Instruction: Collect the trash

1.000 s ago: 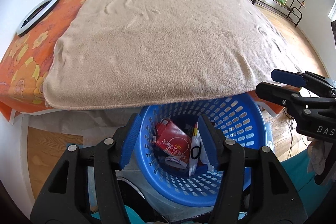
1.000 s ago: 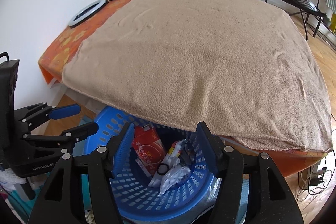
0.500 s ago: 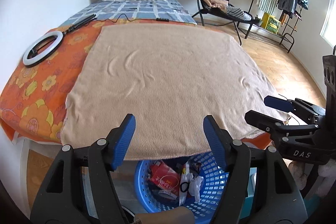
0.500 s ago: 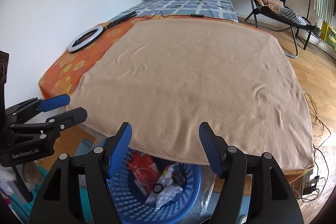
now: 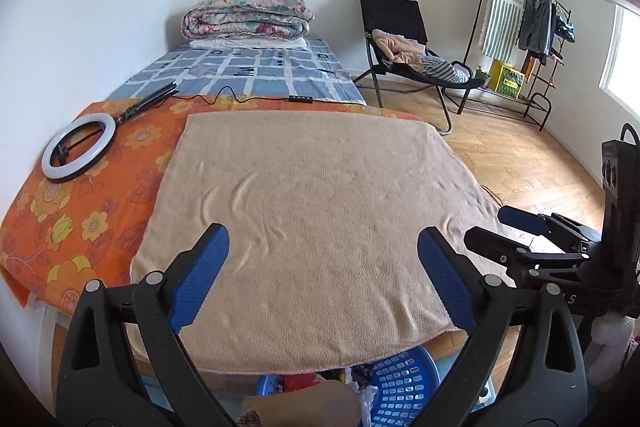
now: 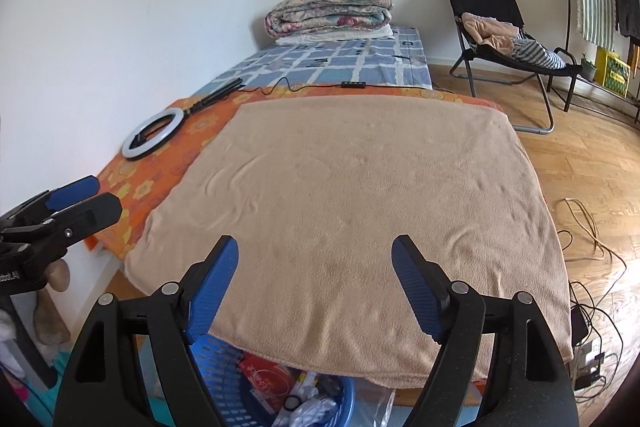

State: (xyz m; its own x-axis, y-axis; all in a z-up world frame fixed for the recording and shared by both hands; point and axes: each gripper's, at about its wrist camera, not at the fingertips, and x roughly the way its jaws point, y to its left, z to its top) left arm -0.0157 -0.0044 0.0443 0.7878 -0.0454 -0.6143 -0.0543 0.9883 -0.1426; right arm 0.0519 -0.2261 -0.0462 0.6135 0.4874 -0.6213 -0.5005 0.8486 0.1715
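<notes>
Both wrist views over bed (image 5: 320, 227)

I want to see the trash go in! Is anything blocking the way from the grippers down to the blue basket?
Partly. The tan blanket on the bed overhangs the far side of the blue basket. The near side looks open. The left gripper and right gripper hold nothing, jaws opening.

Tan blanket (image 5: 312, 227) over orange floral sheet (image 5: 80, 211); ring light (image 5: 79, 145) near wall.

Left claw (image 5: 323, 259) opening, empty, above the tan blanket (image 5: 316, 227).
</notes>
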